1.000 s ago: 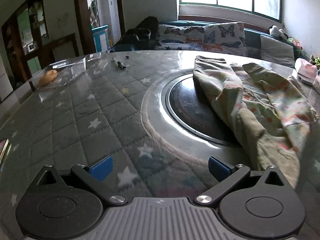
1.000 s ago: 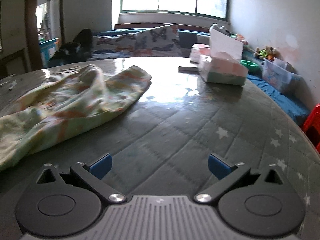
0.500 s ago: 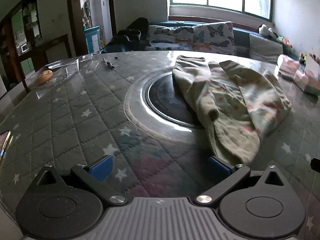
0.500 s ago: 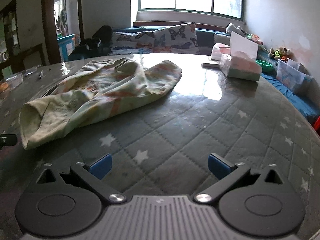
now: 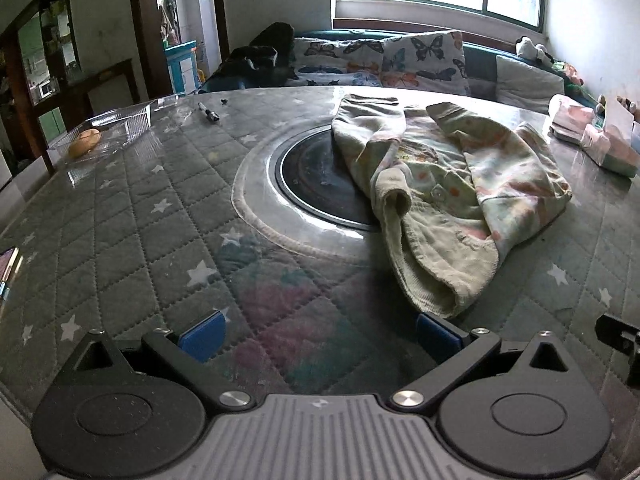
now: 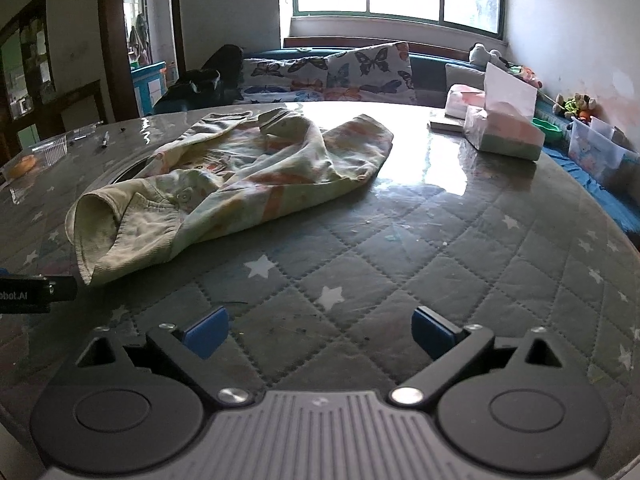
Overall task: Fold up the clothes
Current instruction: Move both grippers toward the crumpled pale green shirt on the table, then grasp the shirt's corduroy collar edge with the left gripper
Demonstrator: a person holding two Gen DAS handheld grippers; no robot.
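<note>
A crumpled pale child's garment [image 5: 444,196] with an orange and green print lies on the round quilted table, partly over the dark central disc [image 5: 316,184]. It also shows in the right wrist view [image 6: 240,176], ahead and to the left. My left gripper [image 5: 318,334] is open and empty, low over the table near its front edge; the garment's near hem lies just beyond its right finger. My right gripper [image 6: 318,330] is open and empty, to the right of the garment. The edge of the other gripper shows in each view.
A clear plastic tray [image 5: 104,132] with a bread roll sits at the far left, with a pen [image 5: 209,112] behind it. Tissue boxes [image 6: 502,132] stand at the far right. A sofa with butterfly cushions [image 5: 380,60] lies beyond the table.
Both grippers have pulled back toward the table's front edge and risen, so the whole garment is in view. The garment lies let go on the table. Both stay open.
</note>
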